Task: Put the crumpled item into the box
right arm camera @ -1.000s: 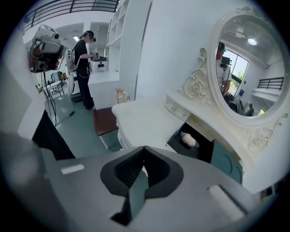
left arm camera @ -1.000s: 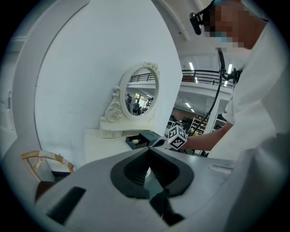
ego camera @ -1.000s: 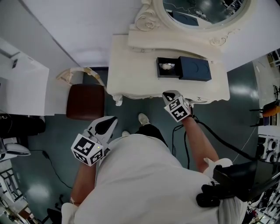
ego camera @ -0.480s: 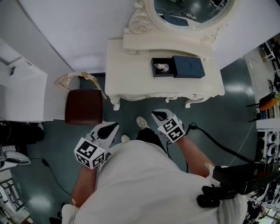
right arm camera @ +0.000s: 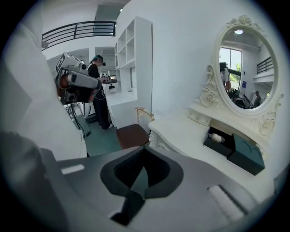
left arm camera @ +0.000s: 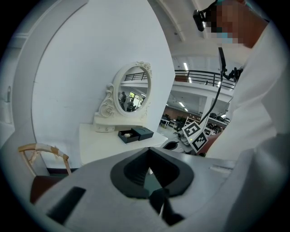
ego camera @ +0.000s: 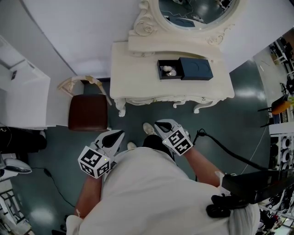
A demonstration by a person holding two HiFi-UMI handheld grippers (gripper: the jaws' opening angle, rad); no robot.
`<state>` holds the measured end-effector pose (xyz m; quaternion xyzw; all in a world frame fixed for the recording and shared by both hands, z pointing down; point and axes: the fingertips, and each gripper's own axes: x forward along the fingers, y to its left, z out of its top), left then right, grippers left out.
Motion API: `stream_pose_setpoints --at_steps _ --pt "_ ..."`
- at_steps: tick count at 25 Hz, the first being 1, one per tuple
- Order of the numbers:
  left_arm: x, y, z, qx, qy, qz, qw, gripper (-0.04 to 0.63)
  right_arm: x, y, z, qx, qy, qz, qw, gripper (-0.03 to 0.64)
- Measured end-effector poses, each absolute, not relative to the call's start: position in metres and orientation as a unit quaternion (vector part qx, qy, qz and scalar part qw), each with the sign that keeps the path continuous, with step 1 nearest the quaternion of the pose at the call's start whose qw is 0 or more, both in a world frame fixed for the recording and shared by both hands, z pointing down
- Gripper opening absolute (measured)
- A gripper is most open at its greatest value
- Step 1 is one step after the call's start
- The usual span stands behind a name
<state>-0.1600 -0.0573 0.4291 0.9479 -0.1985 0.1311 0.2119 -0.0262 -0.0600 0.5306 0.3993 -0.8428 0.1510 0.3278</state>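
Left tongs (ego camera: pixel 115 134) and right tongs (ego camera: pixel 161 124) are clenched, empty, well off the counter (ego camera: pixel 138 69). The crumpled item (ego camera: pixel 168 69) sits in the box (ego camera: pixel 161 75); it looks light, soft, pinchable at any fold.

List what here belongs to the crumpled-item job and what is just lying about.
Job: crumpled item, already lying in the open box; dark blue lid beside it.
Lying about: oval mirror; brown stool.

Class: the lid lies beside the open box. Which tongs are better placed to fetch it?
Probably the right tongs: shut, empty, nearer the table, and the lid lies right of the box.
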Motion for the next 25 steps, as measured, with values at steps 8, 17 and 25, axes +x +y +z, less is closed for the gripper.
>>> stream_pose_setpoints --at_steps 8,17,25 --pt "-0.166 -0.053 0.43 0.947 -0.205 0.129 0.213 -0.002 -0.042 -0.055 0.522 0.386 -0.851 0.147 0.324 0.002" --pt "-0.168 -0.052 0.433 0.946 -0.206 0.129 0.216 -0.002 -0.051 -0.057 0.518 0.381 -0.856 0.143 0.32 0.0" --pt "-0.172 -0.051 0.438 0.944 -0.204 0.132 0.221 -0.002 -0.055 -0.06 0.519 0.379 -0.855 0.135 0.326 0.0"
